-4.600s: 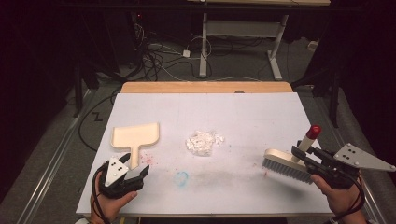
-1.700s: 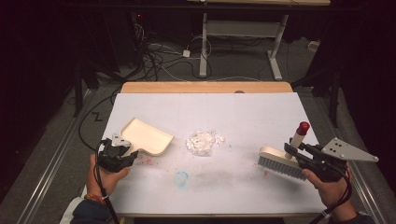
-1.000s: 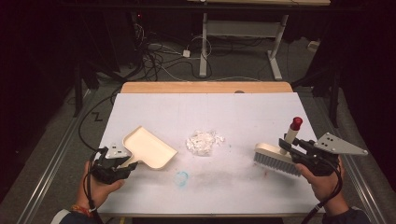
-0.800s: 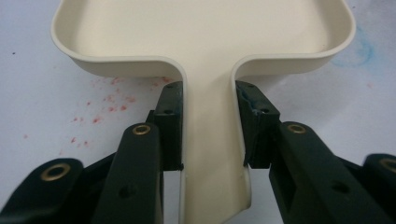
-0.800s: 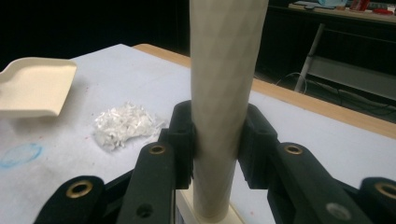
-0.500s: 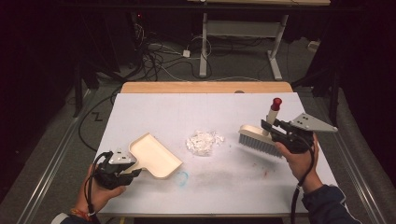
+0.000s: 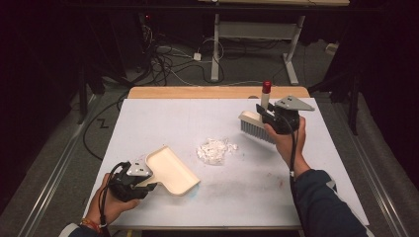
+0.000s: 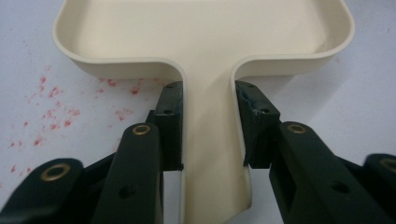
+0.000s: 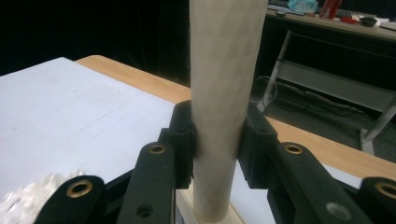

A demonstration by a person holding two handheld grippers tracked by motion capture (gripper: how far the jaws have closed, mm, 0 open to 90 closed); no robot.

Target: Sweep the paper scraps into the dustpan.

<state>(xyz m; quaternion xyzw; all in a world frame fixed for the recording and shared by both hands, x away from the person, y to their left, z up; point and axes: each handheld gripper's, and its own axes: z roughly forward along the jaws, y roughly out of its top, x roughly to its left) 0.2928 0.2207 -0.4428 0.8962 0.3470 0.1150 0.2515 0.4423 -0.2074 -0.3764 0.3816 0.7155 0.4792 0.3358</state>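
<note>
My left gripper (image 7: 141,181) sits low at the near left of the table (image 7: 148,118), my left hand (image 7: 112,201) wrapped under it with the forearm coming in from the bottom edge. Its jaws are clamped on the handle of the cream dustpan (image 7: 173,170), one jaw pressed to each side of the narrow neck, as my left gripper view shows just below where the handle widens into the tray (image 8: 205,42). The dustpan lies nearly flat on the white tabletop, its open mouth pointing away from me and to the right, toward the crumpled white paper (image 7: 215,149) near the middle of the table. The paper lies apart from the pan's front edge. Red speckles (image 8: 51,112) mark the surface to the left of the pan in that view.

My right gripper (image 7: 271,116) is raised over the far right part of the table, my right hand (image 7: 286,140) beneath it and the dark sleeve (image 7: 321,202) running back to the near right corner. Its jaws are closed tight on the pale handle (image 9: 223,93) of the brush (image 7: 257,126), which stands roughly upright with its red tip (image 7: 267,87) on top. The bristles point down and toward the paper, to the right of it and beyond; I cannot tell whether they touch the table
</note>
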